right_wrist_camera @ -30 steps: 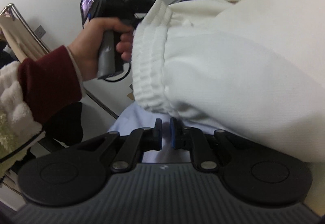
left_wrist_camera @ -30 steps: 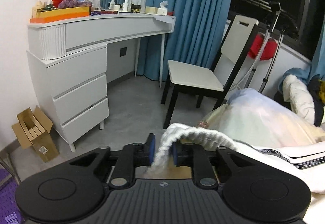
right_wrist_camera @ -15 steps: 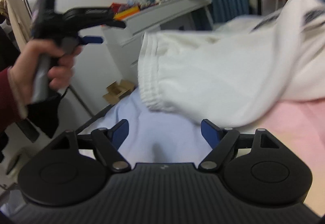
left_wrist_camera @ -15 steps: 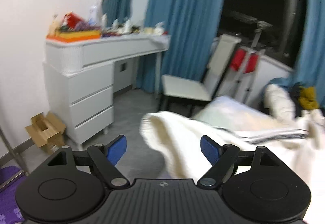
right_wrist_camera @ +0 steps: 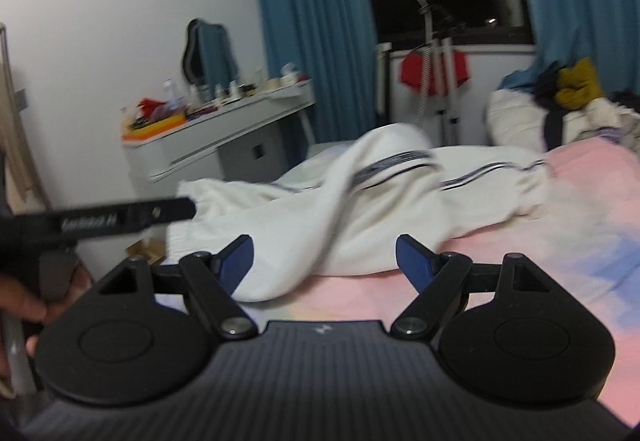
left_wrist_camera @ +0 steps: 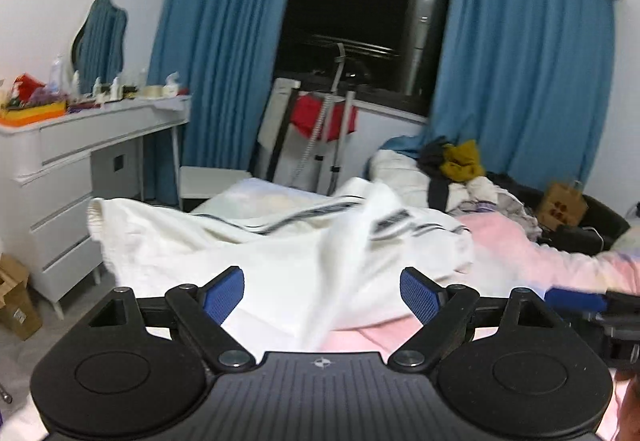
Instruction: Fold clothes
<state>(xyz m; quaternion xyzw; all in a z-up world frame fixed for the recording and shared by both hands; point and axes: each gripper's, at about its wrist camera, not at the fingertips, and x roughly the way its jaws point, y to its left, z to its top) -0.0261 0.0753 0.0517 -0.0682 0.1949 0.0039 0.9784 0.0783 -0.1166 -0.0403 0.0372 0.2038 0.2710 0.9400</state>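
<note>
While your left gripper [left_wrist_camera: 322, 291] has just been opening, its jaws now stand spread wide with nothing pinched; a blurred fold of the white trousers [left_wrist_camera: 280, 241] shows between the blue pads [left_wrist_camera: 222, 291] without touching them. Your right gripper [right_wrist_camera: 324, 257] is spread as well, holding nothing. The trousers lie in a loose heap on the pink bed [right_wrist_camera: 560, 241], striped sides up, with the ribbed waistband [left_wrist_camera: 96, 221] toward the dresser [left_wrist_camera: 60, 161]. More clothes [right_wrist_camera: 568, 101] are piled at the far end of the bed. Your left hand [right_wrist_camera: 36, 305] shows at the edge of the right view.
</note>
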